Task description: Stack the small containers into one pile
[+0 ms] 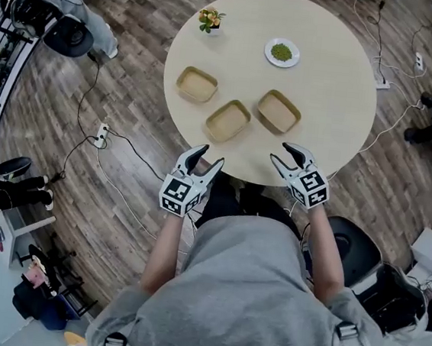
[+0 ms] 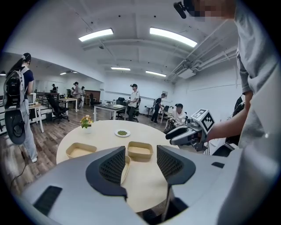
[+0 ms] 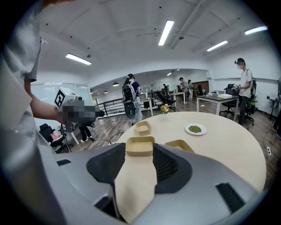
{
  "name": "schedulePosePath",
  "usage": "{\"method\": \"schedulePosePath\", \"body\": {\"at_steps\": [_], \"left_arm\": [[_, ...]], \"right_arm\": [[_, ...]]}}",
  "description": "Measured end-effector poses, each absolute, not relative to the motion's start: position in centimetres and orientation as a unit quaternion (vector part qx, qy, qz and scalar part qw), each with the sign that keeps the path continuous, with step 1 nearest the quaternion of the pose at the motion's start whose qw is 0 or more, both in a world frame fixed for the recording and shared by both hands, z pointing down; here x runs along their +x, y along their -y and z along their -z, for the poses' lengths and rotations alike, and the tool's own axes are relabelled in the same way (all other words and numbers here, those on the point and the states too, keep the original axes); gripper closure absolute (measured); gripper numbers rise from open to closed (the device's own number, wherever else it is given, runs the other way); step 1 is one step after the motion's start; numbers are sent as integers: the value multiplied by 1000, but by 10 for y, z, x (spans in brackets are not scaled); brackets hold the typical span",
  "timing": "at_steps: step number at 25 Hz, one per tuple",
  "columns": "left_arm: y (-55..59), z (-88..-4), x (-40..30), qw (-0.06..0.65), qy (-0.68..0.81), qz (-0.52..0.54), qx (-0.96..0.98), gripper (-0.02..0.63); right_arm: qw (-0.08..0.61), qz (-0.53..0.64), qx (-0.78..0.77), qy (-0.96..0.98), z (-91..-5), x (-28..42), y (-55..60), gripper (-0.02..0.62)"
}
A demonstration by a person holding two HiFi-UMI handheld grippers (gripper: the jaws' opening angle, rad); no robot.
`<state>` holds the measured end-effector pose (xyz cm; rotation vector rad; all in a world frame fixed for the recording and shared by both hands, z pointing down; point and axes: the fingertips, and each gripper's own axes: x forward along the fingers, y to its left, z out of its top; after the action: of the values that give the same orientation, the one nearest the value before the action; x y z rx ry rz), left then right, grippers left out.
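Observation:
Three shallow tan containers lie apart on the round table [image 1: 338,104]: a left one [image 1: 197,84], a middle one [image 1: 228,120] and a right one [image 1: 278,111]. My left gripper [image 1: 210,157] hovers open at the table's near edge, just short of the middle container, with nothing between its jaws. My right gripper [image 1: 282,153] is open too, over the near edge below the right container. In the left gripper view [image 2: 140,165] the middle container [image 2: 140,150] lies ahead. In the right gripper view [image 3: 138,169] the nearest container [image 3: 140,146] lies straight beyond the empty jaws.
A small potted plant [image 1: 211,20] and a white plate of green bits [image 1: 281,52] stand at the table's far side. Cables and a power strip [image 1: 102,134] lie on the wooden floor. People, desks and chairs fill the room beyond.

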<state>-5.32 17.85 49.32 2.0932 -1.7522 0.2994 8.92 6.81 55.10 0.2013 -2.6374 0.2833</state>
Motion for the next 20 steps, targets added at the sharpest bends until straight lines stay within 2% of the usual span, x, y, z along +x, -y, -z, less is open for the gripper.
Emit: {"method": "schedulePosePath", "body": {"at_steps": [6,20], "left_arm": [[-167,-507,-107,225,638,-91,731,370],[-115,-549,-177,267,608,-115,739,391]], "right_arm": [[261,-97,76,957,-557,47,-60,405],[280,-142,111,943,-581,-24,-16,453]]}}
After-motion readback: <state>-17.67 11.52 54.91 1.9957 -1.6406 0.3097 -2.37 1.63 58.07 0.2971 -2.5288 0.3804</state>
